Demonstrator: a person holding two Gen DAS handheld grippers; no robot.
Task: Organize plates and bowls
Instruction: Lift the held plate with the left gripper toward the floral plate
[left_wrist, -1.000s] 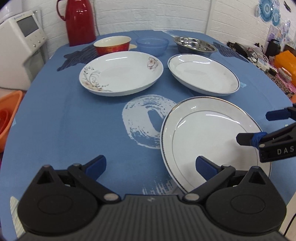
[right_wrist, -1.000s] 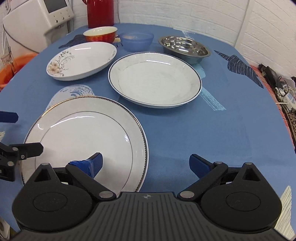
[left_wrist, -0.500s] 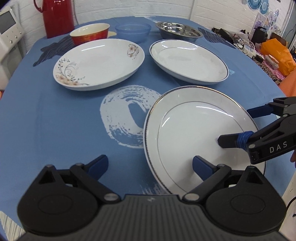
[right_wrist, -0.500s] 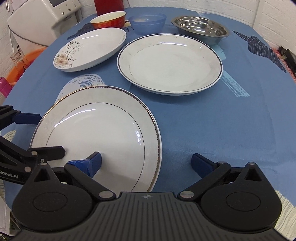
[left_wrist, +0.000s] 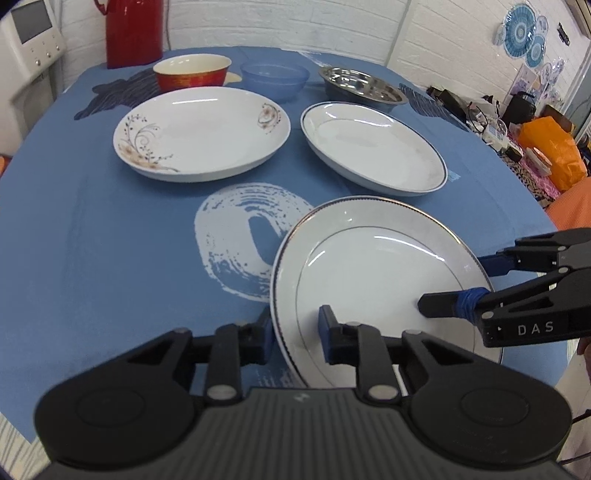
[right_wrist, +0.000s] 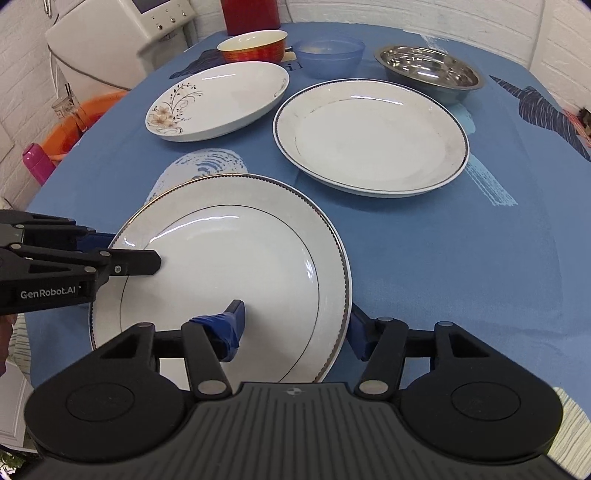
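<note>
**Both grippers astride the near plate's rim**

The gold-rimmed plate (left_wrist: 373, 280) lies at the near edge of the blue tablecloth (left_wrist: 92, 236), nearer than every other dish. The left gripper (left_wrist: 293, 332) straddles its near-left rim: one finger sits outside and below the edge, the other over the plate's face, the gap narrow and seemingly just gripping the rim. The right gripper (right_wrist: 295, 325) straddles the near-right rim in the same way, its taped finger (right_wrist: 221, 325) on the plate's face and its other finger beyond the edge; whether it pinches firmly cannot be told. Each rim section runs roughly along the fingers, so the plate lies directly between the two grippers, and neither is clearly the nearer. The plate appears tilted or slightly raised on its near side.

Farther off stand the blue-rimmed plate (right_wrist: 369, 136) to the right and the floral plate (right_wrist: 218, 99) to the left, apart from each other; beyond them the red bowl (right_wrist: 255, 44), the blue bowl (right_wrist: 328, 55) and the steel bowl (right_wrist: 428, 74).

Compared with a second ago, both pairs of fingers, then spread wide, have narrowed onto the rim.
</note>
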